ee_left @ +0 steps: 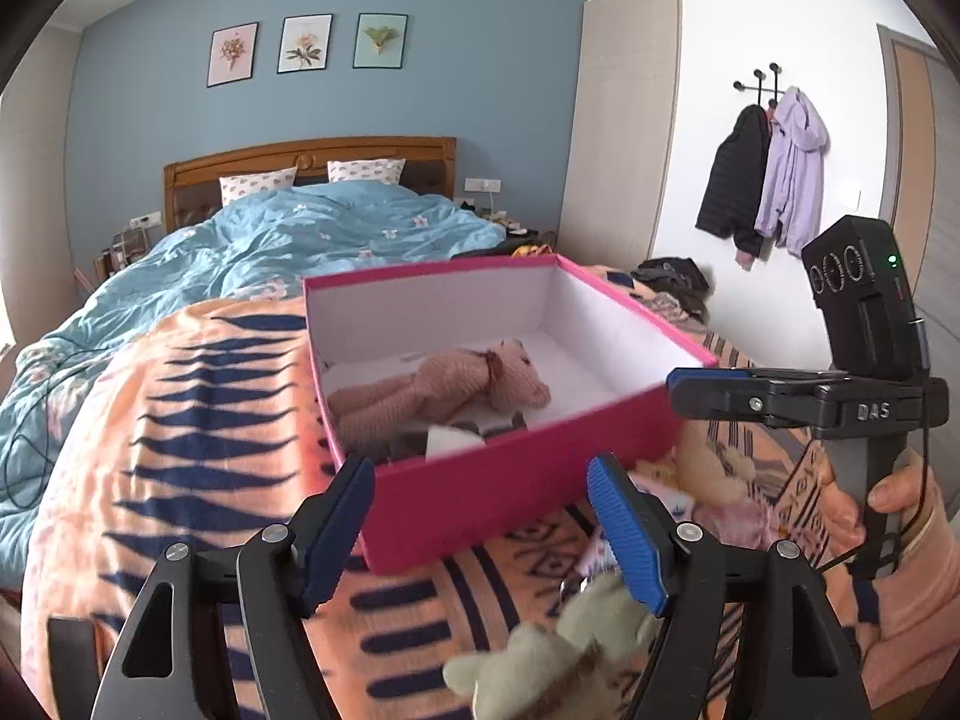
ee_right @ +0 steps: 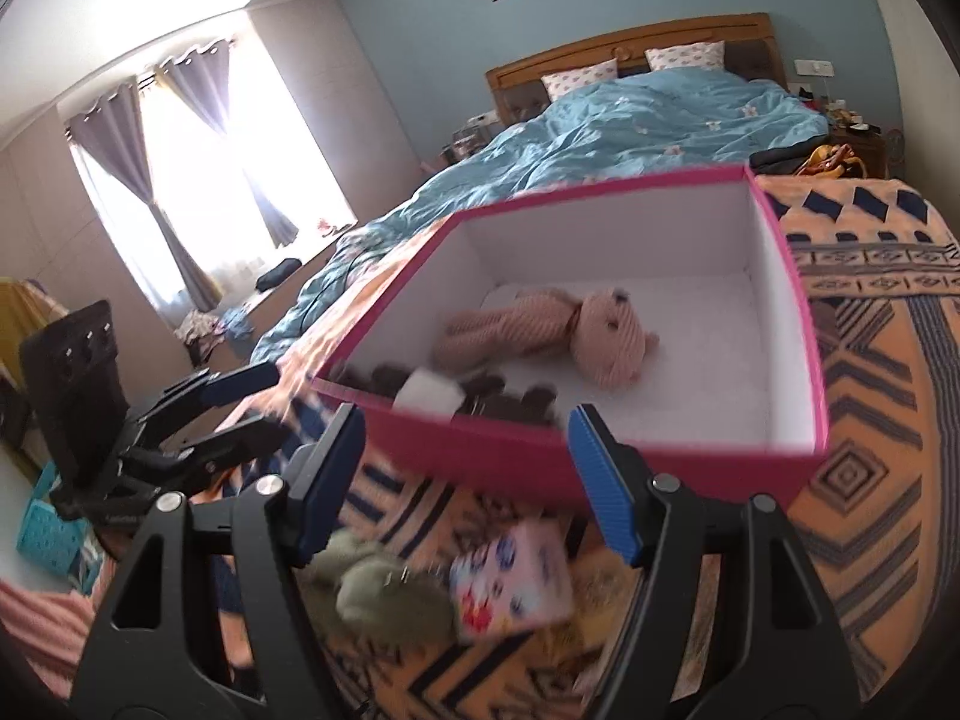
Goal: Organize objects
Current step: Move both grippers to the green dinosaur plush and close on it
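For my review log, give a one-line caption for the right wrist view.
Open right tool hovers above a green plush and small patterned box, facing a pink box holding a knitted bear.

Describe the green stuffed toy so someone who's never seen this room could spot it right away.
Find the pink box on the orange patterned blanket. In front of its near wall, outside it, lies the green plush toy beside a small pink printed packet. It is the only olive-green toy; the plush inside the box is pink.

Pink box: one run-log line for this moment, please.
pink box: on blanket, holds pink bear | green plush: outside, on blanket | left gripper: open, empty | right gripper: open, empty
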### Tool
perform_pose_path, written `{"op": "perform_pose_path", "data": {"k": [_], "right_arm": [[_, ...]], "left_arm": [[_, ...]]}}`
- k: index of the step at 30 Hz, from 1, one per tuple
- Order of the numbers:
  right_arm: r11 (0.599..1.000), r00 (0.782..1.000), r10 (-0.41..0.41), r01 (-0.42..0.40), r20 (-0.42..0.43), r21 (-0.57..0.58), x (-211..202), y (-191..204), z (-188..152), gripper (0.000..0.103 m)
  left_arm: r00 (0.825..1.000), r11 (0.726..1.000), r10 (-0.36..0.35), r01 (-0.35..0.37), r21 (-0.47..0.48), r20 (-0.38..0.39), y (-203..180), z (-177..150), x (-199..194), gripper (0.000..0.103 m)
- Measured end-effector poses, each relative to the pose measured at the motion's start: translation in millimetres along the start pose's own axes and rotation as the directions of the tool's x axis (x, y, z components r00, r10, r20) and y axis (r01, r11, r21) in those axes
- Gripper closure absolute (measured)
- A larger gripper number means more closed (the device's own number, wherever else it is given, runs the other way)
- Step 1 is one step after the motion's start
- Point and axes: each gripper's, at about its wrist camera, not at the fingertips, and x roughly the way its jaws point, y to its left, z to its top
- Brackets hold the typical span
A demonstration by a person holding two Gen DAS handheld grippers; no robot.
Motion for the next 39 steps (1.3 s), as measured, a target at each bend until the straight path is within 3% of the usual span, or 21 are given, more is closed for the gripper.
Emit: {"op": "perform_pose_path", "data": {"k": [15, 30, 32, 39], "right_arm": [[0.997, 0.991, 0.049, -0.056, -0.126, -0.059, 10, 26, -70, 0.032], [0.996, 0.980, 0.035, -0.050, -0.197, -0.069, 42, 37, -88, 0.032], [0.997, 0.980, 0.009, -0.025, -0.201, -0.077, 46, 37, -88, 0.032], [0.996, 0.975, 0.028, -0.045, -0.221, -0.073, 57, 40, -92, 0.032]], "left_arm": [[0.998, 0.992, 0.000, -0.009, -0.127, -0.066, 5, -55, -10, 0.028], [0.990, 0.986, -0.013, -0.010, -0.169, -0.138, 3, -86, -10, 0.028], [0.988, 0.985, -0.024, -0.003, -0.175, -0.150, 3, -90, -9, 0.028], [0.981, 0.979, -0.063, 0.024, -0.204, -0.185, 0, -100, -1, 0.030]]}}
